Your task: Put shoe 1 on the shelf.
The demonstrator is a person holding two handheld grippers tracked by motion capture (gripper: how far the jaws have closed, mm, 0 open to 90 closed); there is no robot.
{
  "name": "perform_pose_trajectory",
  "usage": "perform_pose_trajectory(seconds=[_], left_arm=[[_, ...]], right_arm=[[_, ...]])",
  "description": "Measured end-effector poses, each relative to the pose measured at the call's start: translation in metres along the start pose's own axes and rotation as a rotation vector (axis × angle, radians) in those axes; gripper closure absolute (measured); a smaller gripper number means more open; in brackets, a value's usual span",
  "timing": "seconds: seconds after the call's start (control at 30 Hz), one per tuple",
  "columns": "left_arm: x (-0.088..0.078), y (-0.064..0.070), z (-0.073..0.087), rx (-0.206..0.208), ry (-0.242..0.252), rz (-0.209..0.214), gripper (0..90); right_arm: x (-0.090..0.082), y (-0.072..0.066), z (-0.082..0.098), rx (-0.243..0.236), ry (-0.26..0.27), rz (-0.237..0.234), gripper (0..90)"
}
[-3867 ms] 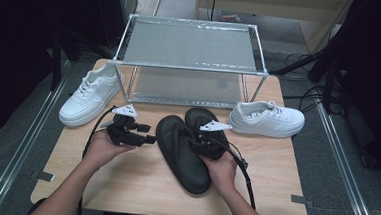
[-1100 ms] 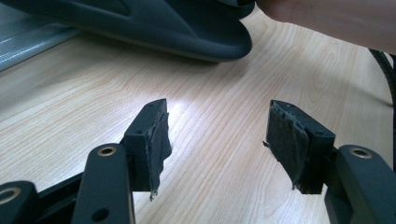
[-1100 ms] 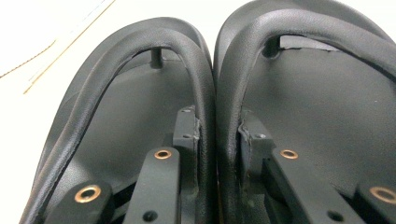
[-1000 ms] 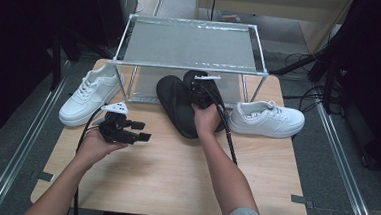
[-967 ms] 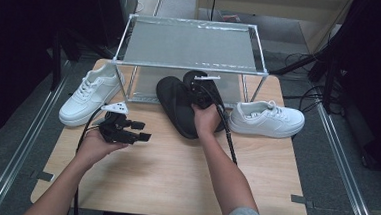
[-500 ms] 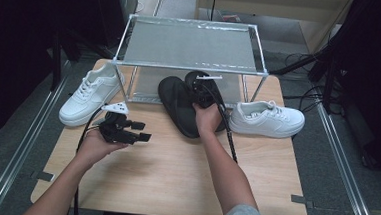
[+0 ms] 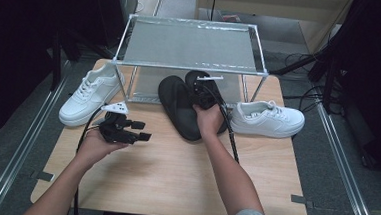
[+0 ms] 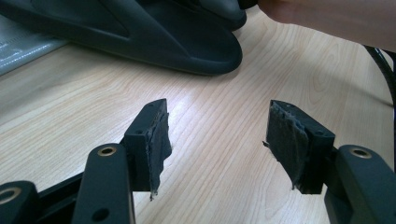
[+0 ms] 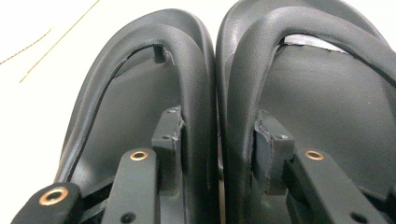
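While the black sandals (image 7: 188,105) have barely shifted since half a second ago, the right gripper (image 9: 217,156) has just been opening its jaws, which still straddle the two adjoining inner straps, one jaw inside each sandal. Only the right gripper view shows this; whether the pads still press, I cannot tell. The left gripper (image 7: 139,130) hangs wide and empty over the desk (image 8: 224,116), the sandals beyond it, toes under the wire rack (image 7: 190,45).

Black sandals (image 7: 191,105), white sneakers (image 7: 267,118), pale wood-grain table (image 7: 174,176).
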State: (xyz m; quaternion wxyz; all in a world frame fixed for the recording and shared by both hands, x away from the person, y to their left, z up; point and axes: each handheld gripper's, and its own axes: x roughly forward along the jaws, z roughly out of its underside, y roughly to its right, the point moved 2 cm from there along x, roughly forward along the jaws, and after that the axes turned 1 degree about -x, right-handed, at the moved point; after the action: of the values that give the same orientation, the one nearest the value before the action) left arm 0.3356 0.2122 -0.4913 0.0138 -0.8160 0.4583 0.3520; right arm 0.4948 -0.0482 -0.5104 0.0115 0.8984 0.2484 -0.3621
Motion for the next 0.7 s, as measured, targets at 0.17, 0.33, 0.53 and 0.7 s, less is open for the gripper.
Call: perform_pose_trajectory(seconds=[0.17, 0.33, 0.53, 0.7], left_arm=[[0.001, -0.001, -0.001, -0.001, -0.006, 0.002, 39.8], [0.002, 0.000, -0.003, 0.007, -0.009, 0.007, 39.8], [0.003, 0.000, -0.005, 0.003, 0.010, 0.019, 39.8], [0.005, 0.000, -0.008, 0.010, 0.002, 0.019, 39.9]], right_arm=[[-0.009, 0.001, 0.001, -0.001, 0.007, -0.015, 58.3], [-0.024, 0.003, 0.005, -0.025, 0.025, -0.018, 60.9], [-0.046, 0.005, 0.023, -0.038, 0.042, -0.044, 63.9], [-0.066, 0.005, 0.034, -0.064, 0.049, -0.069, 64.0]])
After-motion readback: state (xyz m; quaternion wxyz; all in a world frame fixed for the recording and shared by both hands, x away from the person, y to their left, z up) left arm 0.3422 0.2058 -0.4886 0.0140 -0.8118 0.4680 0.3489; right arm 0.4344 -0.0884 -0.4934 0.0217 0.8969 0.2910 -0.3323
